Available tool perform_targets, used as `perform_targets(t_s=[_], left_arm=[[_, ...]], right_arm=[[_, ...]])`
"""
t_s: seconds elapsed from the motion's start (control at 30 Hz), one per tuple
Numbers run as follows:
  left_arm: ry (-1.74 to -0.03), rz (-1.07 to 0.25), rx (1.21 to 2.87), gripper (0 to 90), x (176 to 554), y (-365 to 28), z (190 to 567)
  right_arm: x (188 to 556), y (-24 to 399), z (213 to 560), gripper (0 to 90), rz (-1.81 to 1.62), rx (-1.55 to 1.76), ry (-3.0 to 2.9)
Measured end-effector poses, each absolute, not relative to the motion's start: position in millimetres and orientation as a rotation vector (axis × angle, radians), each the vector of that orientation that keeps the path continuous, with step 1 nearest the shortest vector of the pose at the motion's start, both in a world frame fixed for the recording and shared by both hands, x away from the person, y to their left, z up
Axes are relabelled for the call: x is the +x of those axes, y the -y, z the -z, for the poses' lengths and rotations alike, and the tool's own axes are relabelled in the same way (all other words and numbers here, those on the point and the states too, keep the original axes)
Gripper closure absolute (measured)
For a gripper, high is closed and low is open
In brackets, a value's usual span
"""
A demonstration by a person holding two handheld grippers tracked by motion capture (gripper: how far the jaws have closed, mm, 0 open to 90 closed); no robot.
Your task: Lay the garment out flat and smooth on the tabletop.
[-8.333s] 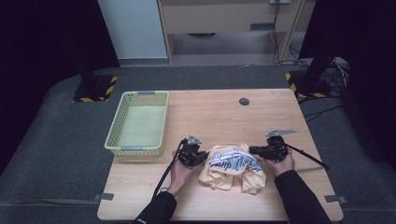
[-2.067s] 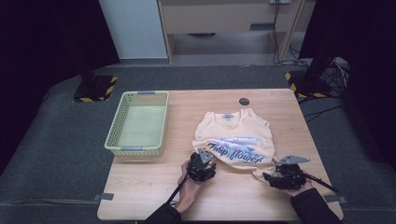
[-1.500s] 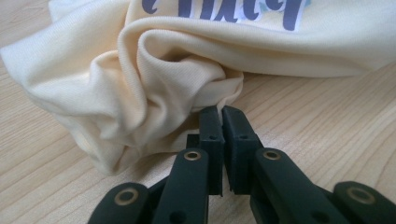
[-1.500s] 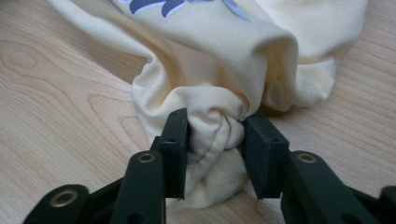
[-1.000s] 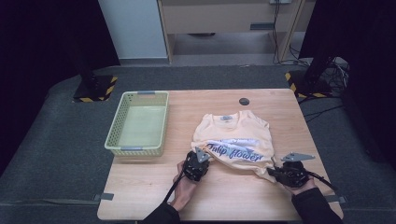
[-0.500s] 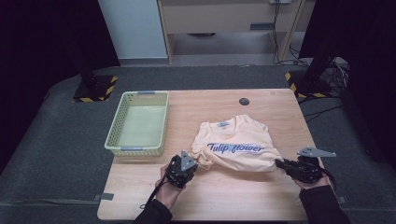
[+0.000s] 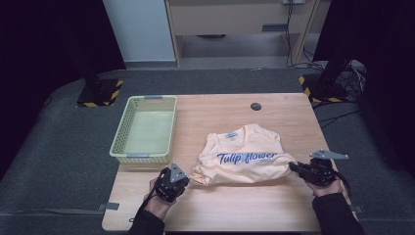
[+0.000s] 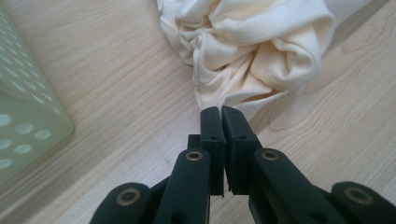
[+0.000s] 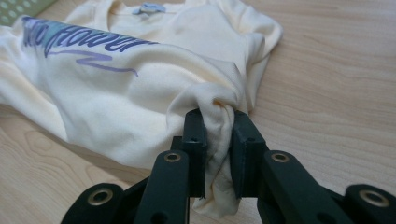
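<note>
In the high view both forearms enter from the bottom edge, hands low over the light wooden table [image 7: 220, 105] and spread wide apart — the left gripper [image 7: 182, 180] at lower left, the right gripper [image 7: 293, 167] at lower right. Between them, at centre frame, the cream cotton T-shirt with blue lettering [image 7: 244, 156] lies pulled taut, right of the pale green plastic basket [image 7: 144, 128]. Each gripper's jaws are clamped on a bunched corner of its hem — thin cloth in the left [image 8: 219, 114], a thicker wad in the right [image 9: 215, 119].

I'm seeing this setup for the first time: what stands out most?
A cream T-shirt with blue lettering lies stretched across the near middle of the table, its lower corners pinched by the left gripper and the right gripper. A pale green basket stands at its left.
</note>
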State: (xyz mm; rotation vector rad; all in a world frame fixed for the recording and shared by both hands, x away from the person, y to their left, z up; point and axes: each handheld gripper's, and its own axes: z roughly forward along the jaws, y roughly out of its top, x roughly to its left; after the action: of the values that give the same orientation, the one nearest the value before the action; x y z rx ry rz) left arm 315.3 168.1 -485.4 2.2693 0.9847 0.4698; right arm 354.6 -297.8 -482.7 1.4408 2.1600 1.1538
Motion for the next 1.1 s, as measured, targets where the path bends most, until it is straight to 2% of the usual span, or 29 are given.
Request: perform_targets(t_s=[0.1,0.17,0.3,0.47,0.53,0.67,0.83,0.9,0.93,0.97,1.0,1.07,1.1], left_arm=[[-0.992,-0.476,2.253,82.0,315.4,-167.5,485.8],[-1.012,-0.496,2.186,67.1,314.9,-169.7,479.6],[-1.033,-0.499,2.125,60.0,314.1,-168.4,474.5],[-1.044,-0.437,2.079,49.6,318.1,-154.4,473.7],[-1.047,-0.412,2.065,48.8,320.6,-147.2,473.9],[-1.055,-0.361,2.064,52.4,324.4,-134.0,477.7],[-1.078,-0.329,2.097,57.1,328.6,-124.1,488.7],[-1.099,-0.31,2.093,59.9,330.2,-122.9,492.8],[-1.105,-0.305,2.093,66.3,330.9,-123.0,494.2],[-1.111,-0.299,2.091,66.3,331.2,-123.2,495.4],[-1.111,-0.289,2.095,78.4,331.0,-123.5,496.8],[-1.11,-0.282,2.102,85.6,330.8,-122.8,498.5],[-1.11,-0.282,2.102,87.2,330.8,-122.8,498.5]], right_arm=[[355.5,297.9,487.4,73.7,-1.14,1.442,-2.178],[354.5,298.9,490.0,66.3,-1.141,1.431,-2.183],[352.4,300.3,489.1,59.1,-1.163,1.415,-2.169],[353.0,299.6,490.6,50.1,-1.176,1.408,-2.168],[353.4,299.0,491.6,47.3,-1.178,1.406,-2.171],[353.5,298.9,494.6,43.8,-1.178,1.411,-2.185],[354.0,299.7,499.9,44.1,-1.174,1.426,-2.213],[353.8,299.0,502.2,47.4,-1.165,1.432,-2.231],[353.7,297.2,503.6,53.8,-1.153,1.419,-2.255],[353.7,297.2,503.6,53.8,-1.153,1.419,-2.255],[354.1,295.5,504.8,60.1,-1.14,1.428,-2.277],[354.6,294.2,506.0,67.8,-1.112,1.443,-2.301],[354.6,294.2,506.0,67.8,-1.112,1.443,-2.301]])
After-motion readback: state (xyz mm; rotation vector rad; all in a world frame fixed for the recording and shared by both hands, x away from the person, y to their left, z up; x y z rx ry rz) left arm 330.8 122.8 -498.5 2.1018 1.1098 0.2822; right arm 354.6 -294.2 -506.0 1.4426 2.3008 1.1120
